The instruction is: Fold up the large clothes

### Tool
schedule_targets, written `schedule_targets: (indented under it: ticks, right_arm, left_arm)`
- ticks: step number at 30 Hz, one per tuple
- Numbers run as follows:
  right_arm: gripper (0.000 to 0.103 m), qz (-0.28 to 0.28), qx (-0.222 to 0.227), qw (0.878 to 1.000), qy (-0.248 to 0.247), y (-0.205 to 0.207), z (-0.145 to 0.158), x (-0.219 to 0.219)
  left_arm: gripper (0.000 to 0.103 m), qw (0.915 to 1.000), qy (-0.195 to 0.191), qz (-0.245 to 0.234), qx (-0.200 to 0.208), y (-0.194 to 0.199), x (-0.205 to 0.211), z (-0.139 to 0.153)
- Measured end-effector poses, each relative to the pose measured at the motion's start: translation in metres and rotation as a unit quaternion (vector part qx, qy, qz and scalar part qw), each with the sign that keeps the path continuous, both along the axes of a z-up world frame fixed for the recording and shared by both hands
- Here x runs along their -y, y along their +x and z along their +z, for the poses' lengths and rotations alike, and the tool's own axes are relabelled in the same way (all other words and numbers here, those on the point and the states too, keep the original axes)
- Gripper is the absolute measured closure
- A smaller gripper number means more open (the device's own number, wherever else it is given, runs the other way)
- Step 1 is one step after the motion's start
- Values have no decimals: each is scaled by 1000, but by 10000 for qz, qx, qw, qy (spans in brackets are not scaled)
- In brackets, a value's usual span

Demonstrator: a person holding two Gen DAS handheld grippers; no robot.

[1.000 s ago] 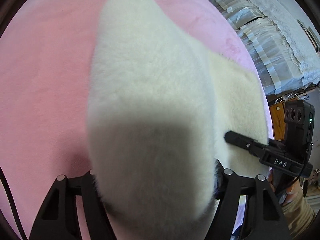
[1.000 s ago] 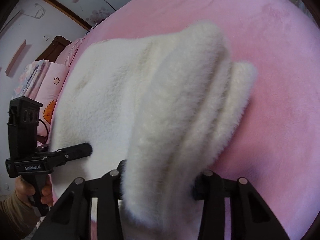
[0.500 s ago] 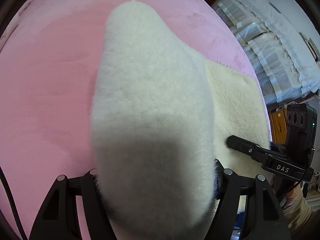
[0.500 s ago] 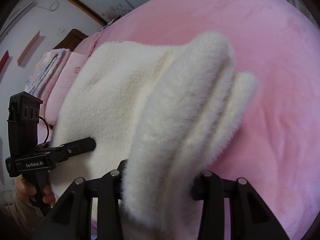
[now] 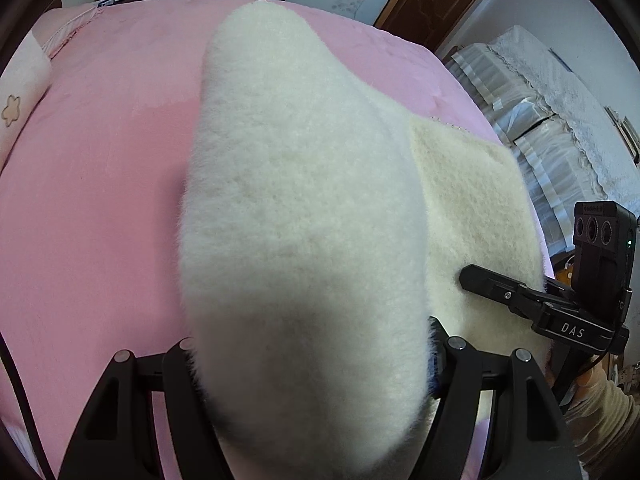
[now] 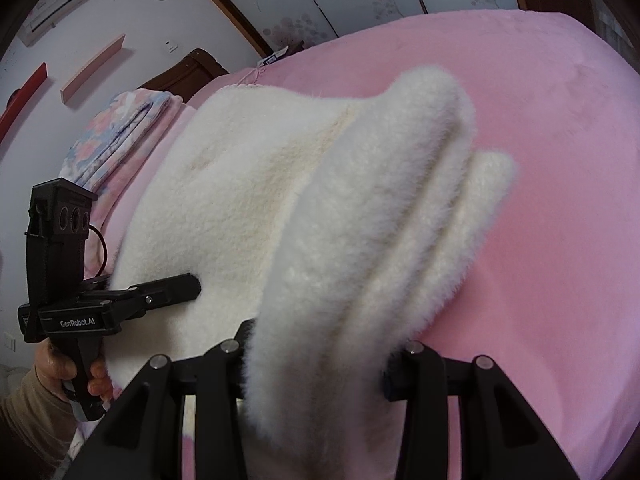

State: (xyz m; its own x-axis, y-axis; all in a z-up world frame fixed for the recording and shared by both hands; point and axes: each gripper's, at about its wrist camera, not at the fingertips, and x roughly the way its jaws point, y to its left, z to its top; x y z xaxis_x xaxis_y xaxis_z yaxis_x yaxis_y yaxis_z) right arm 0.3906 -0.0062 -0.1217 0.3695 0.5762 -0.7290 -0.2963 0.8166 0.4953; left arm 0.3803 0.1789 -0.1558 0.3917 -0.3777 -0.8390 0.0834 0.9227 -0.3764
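A thick white fleece garment (image 5: 304, 208) lies on the pink bed cover (image 5: 100, 200), with its near edge lifted. My left gripper (image 5: 312, 344) is shut on a wide bunched fold of it, which hides the fingertips. In the right wrist view my right gripper (image 6: 320, 344) is shut on another ridged fold of the garment (image 6: 360, 220). Each view shows the other hand-held tool from the side: the right gripper (image 5: 476, 278) and the left gripper (image 6: 188, 286) both reach into the fleece. The flat, creamier part of the garment (image 5: 472, 200) rests on the bed between them.
A floral folded blanket (image 6: 116, 136) and a dark wooden headboard (image 6: 188, 68) are at the bed's far left. A pillow (image 5: 20, 92) lies at the left edge. White lace-covered furniture (image 5: 560, 120) stands beyond the bed's right side. Bare pink cover stretches ahead.
Both grippers have risen and travelled across the bed with the fleece in them. The far wall, headboard and bed edge have come into view. Both grips are unchanged.
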Motion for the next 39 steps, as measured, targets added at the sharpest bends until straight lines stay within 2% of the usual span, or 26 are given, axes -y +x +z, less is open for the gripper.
schedule_targets:
  ticks: [5, 9, 12, 16, 21, 23, 26, 28, 30, 34, 37, 39]
  right_arm:
    - [63, -84, 64, 9999, -30, 55, -42, -28]
    - [63, -128, 12, 9997, -209, 86, -80, -49]
    - [63, -256, -36, 9989, -388, 103, -97, -56]
    - [63, -217, -22, 9986, -475, 110, -107, -55]
    - [63, -169, 191, 9983, -528, 115, -91, -63]
    - [63, -176, 198, 9985, -482, 118, -93, -60]
    - [60, -219, 33, 9975, -673, 120, -109, -55]
    - [57, -213, -9, 9974, -683, 117, -114, -50]
    - [50, -181, -3, 9967, -788, 113, -107, -48]
    - [49, -160, 69, 9924, -1220, 95, -85, -44]
    - [47, -353, 559, 9850, -1595, 67, -57, -36]
    - [47, -483, 927, 9791, -1743, 49, -37, -33]
  left_arm:
    - [33, 9999, 73, 113, -29, 59, -33, -44]
    - [33, 9994, 33, 279, -176, 88, -56, -84]
    - [32, 9991, -54, 342, -245, 105, -60, -108]
    - [31, 9987, -204, 417, -226, 113, -56, -123]
    - [31, 9985, -230, 478, -137, 104, -73, -120]
    - [31, 9987, -158, 459, -121, 94, -85, -123]
    - [22, 9991, 29, 369, -190, 91, -77, -131]
    - [19, 9992, 224, 323, -75, 89, -73, -129]
    - [18, 9988, 307, 383, -39, 85, -74, -123]
    - [19, 9951, 652, 743, 25, 67, -71, -101]
    - [19, 9867, 1091, 1026, 624, 39, -66, -63]
    - [19, 9811, 1159, 1135, 1052, 17, -61, -37]
